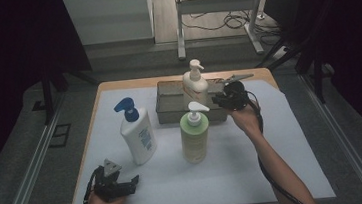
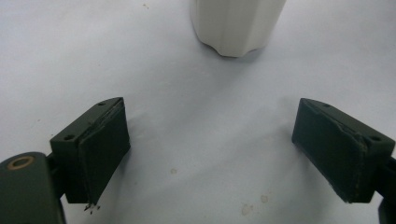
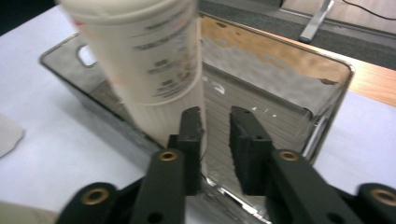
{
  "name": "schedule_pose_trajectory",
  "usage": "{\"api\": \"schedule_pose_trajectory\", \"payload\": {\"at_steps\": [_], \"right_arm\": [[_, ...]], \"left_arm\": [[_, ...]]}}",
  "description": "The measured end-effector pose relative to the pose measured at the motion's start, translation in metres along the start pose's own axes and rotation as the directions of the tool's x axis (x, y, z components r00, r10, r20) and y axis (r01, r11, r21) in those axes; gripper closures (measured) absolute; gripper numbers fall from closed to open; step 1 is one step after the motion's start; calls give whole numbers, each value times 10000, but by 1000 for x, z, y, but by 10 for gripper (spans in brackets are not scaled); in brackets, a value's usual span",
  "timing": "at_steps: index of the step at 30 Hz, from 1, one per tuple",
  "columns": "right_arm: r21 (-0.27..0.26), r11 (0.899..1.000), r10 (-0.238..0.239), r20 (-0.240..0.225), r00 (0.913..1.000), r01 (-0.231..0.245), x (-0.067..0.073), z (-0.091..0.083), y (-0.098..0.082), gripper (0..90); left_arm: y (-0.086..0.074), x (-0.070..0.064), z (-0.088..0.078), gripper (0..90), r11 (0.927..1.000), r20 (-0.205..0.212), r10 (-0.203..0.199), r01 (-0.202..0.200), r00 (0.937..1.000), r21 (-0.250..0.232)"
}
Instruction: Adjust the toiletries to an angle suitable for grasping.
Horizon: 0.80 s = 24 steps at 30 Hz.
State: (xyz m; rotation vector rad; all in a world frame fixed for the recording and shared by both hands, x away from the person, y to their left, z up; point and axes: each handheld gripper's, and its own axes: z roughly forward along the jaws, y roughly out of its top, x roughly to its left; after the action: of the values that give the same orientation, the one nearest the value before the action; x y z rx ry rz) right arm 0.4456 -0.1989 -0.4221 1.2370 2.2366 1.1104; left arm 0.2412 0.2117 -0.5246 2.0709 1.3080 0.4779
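My right tool [image 3: 215, 140] sits nearly closed, empty, at the tray [image 3: 327, 116] edge — the cream pump bottle [image 3: 149, 70] stands upright at its eleven o'clock, touching the left jaw's outside.

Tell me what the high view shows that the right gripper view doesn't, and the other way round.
High view adds: the white bottle with the blue pump, the green pump bottle, and the left gripper resting near the table's front edge.

Right gripper view adds: the tray's ribbed floor, the print on the cream bottle's label, and the narrow, empty gap between its own jaws.

Both share: the cream pump bottle in the grey tray, the right gripper beside that bottle, and the white table cover.
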Motion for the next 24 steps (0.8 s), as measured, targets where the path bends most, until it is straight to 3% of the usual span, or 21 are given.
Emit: {"api": "schedule_pose_trajectory", "payload": {"at_steps": [6,15,24], "right_arm": [[142,9999,29,328,9995,-34,-3,10,2,897],[488,9988,44,472,9989,-67,1,37,5,900],[839,9963,170,377,9991,-201,0,53,5,899]], "left_arm": [[0,0,0,107,10000,2,1,-1,10000,1],[0,0,0,107,10000,11,3,-3,10000,4],[0,0,0,107,10000,12,3,-3,10000,8]]}}
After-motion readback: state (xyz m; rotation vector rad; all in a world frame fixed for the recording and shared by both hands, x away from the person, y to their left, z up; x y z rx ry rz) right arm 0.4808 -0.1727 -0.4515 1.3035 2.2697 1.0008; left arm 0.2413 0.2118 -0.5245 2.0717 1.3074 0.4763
